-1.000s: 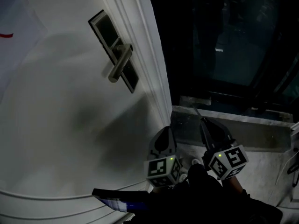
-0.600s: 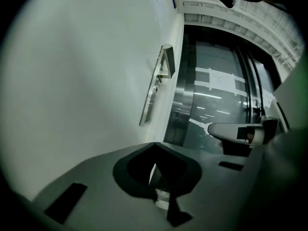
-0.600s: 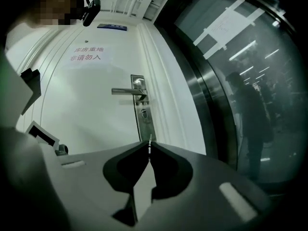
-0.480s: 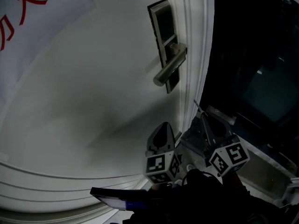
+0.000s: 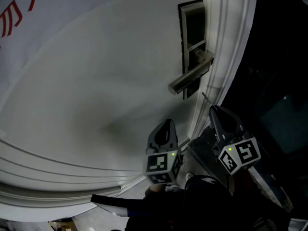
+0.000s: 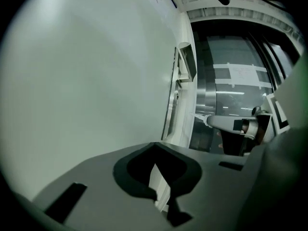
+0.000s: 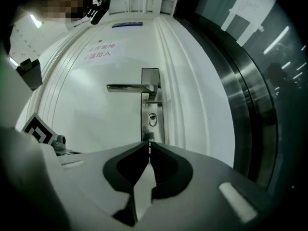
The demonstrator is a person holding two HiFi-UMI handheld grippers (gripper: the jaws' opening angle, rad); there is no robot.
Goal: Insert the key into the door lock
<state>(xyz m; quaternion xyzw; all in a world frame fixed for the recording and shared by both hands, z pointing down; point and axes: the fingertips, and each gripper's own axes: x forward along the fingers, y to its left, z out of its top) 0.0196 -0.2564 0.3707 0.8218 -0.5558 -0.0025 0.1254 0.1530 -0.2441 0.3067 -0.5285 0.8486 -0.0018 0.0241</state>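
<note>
Here the right hand-held gripper (image 7: 149,150) points its key (image 7: 149,145) toward the lock (image 7: 152,120).

thin key (image 7: 150,147) edge-on, short of keyhole (image 7: 152,120) in steel lock plate (image 7: 157,110)

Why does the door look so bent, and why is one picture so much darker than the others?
Head view: dim and grey, soft shadow on the door below the handle, right side nearly black. Left gripper view: wide lens bows the door edge, corners black. Right gripper view: brightest, keyhole sharp, straight lines curved.
</note>
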